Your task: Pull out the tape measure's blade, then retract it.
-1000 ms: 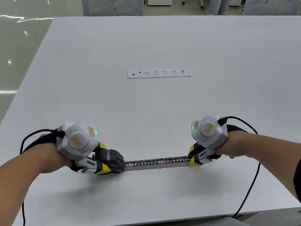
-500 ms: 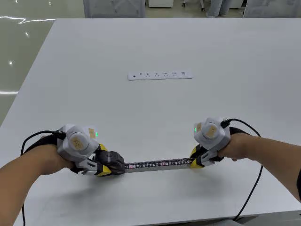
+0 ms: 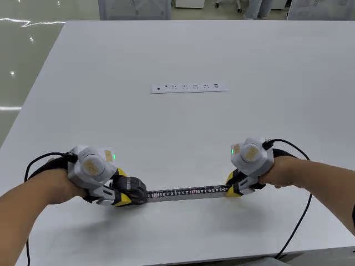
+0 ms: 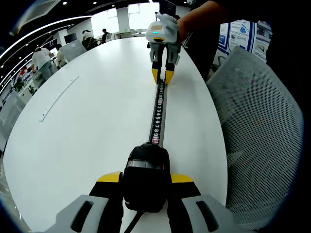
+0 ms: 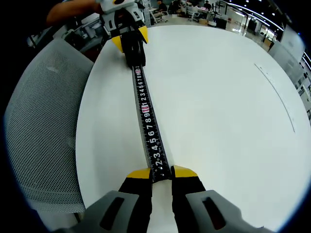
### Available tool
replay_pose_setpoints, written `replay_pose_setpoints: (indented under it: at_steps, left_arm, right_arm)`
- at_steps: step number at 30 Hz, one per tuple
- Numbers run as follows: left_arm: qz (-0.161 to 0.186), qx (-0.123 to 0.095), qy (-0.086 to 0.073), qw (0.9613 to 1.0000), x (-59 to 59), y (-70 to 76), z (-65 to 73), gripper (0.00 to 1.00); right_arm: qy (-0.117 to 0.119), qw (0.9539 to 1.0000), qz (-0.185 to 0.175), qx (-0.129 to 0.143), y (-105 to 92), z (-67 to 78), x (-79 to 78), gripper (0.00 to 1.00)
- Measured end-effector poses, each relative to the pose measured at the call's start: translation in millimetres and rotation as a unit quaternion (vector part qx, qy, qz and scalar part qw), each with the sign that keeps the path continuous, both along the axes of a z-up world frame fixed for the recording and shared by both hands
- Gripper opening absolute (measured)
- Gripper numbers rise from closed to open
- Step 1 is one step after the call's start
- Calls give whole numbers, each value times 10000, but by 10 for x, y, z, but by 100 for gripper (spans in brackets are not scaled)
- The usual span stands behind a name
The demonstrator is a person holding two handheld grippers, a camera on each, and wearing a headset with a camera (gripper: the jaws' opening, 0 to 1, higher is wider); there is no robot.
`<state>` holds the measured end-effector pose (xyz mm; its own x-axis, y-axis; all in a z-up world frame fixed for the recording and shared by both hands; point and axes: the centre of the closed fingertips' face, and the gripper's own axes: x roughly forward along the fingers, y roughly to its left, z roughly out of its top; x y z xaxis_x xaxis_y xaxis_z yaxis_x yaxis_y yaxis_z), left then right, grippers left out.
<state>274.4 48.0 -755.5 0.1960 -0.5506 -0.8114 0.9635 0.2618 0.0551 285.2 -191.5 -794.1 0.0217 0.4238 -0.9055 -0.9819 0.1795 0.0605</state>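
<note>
The black tape measure case (image 4: 146, 162) is sitting at the near edge of the white counter (image 3: 222, 50), toward the person's left. Its dark blade with white numerals (image 5: 148, 126) is stretching out straight to the right, running low along the counter parallel to that edge. Whether the blade is touching the surface is not clear.

The left gripper (image 3: 124, 193) is holding the case, with its yellow-tipped jaws pressing against the case's two sides and parted only by the body's width. The right gripper (image 5: 160, 173) is pinching the blade's free end, its yellow-tipped jaws almost together with just the thin strip between them. In the left gripper view, the right gripper is showing at the far end of the blade, pointing down toward the counter.

A black cable (image 3: 299, 210) is trailing from the right gripper over the counter's near edge. Farther back, near the counter's middle, a flat white power strip (image 3: 188, 87) is lying well apart from both grippers. A grey mesh chair (image 4: 257, 111) is standing beside the counter's near edge.
</note>
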Motion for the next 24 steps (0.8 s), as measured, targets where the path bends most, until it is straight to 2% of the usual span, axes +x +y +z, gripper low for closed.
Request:
replay_pose_setpoints:
  at_steps: [24]
  left_arm:
    - [5, -2, -4, 10000, -7, -3, 2, 30]
  right_arm:
    - [-11, 10000, -47, -51, -94, 2, -2, 10]
